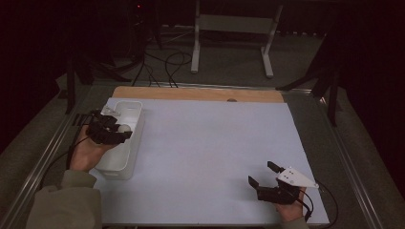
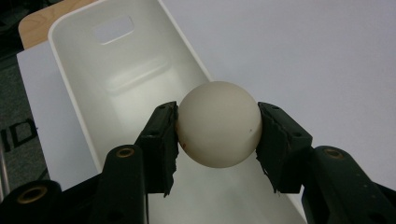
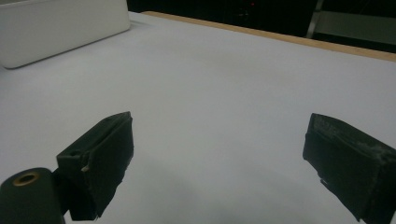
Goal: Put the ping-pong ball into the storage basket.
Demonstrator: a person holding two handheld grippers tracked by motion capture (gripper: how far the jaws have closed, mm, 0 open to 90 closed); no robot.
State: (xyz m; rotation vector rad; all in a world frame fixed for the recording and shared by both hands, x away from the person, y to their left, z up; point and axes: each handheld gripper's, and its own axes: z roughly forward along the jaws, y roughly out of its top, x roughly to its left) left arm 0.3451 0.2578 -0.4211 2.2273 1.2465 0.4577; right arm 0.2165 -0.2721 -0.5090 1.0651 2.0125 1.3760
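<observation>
While gripped, one ball [image 2: 217, 123], one bin [image 2: 116, 84], two grippers

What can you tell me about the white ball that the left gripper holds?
The white ball is small, round and smooth, with a matte off-white surface like plastic and a few tiny dark specks. It looks whole. The left gripper is shut on it, one black pad pressing each side. It hangs above the open white bin at the table's left edge and touches nothing but the pads.

Cream-white ball [image 2: 218, 123], white bin [image 2: 116, 70], black jaws, pale blue-grey table sheet [image 1: 215, 152].
</observation>
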